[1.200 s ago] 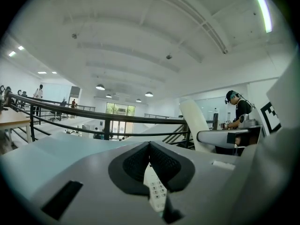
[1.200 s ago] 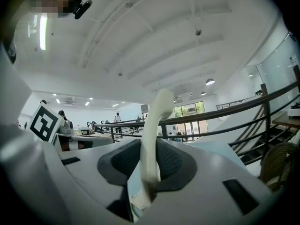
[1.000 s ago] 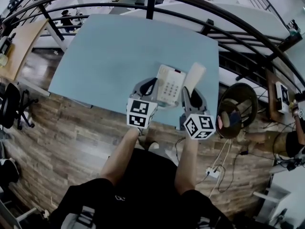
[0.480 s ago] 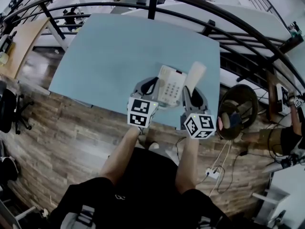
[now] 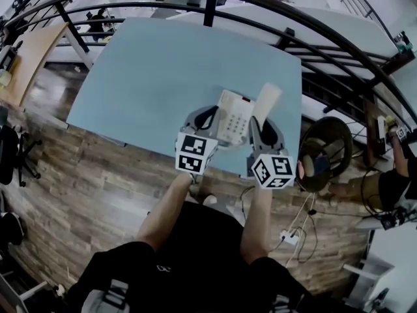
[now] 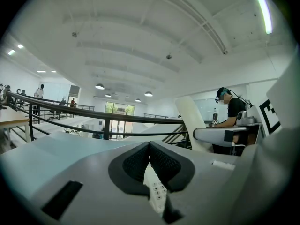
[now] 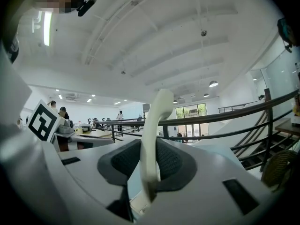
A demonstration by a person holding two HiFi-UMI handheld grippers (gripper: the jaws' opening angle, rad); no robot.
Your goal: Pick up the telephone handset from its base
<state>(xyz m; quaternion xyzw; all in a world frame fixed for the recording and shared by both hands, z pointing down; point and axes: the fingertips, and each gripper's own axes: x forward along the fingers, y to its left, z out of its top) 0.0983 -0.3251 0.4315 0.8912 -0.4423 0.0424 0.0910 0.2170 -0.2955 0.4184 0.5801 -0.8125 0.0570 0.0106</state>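
Nearest to the camera, the person's two forearms reach forward over a wooden floor (image 5: 98, 188) to the near edge of a pale blue table (image 5: 163, 64). Each hand carries a gripper with a cube of square markers.

The left gripper (image 5: 207, 117) (image 6: 150, 145) is at the near edge of the table, at the left side of the telephone base (image 5: 233, 115) (image 6: 157, 191). Its jaws are almost together; the dark pads meet at the tips, and the edge of the base, with some keys showing, sits between them lower down. So they seem to be closed on that edge.

The right gripper (image 5: 262, 125) (image 7: 149, 149) is just beside the right side of the base. Its jaws are about half closed and the pads press on both sides of the cream handset (image 5: 266, 100) (image 7: 157, 111). The handset stands nearly upright between them and its upper end rises well above the pads. It is off the base, just to the right of it, toward the near right corner of the table. In the left gripper view the handset (image 6: 192, 121) leans a little.

The base lies flat, near the near edge and closer to the right corner than to the left.

Behind the far edge of the table runs a dark metal railing (image 5: 208, 8).
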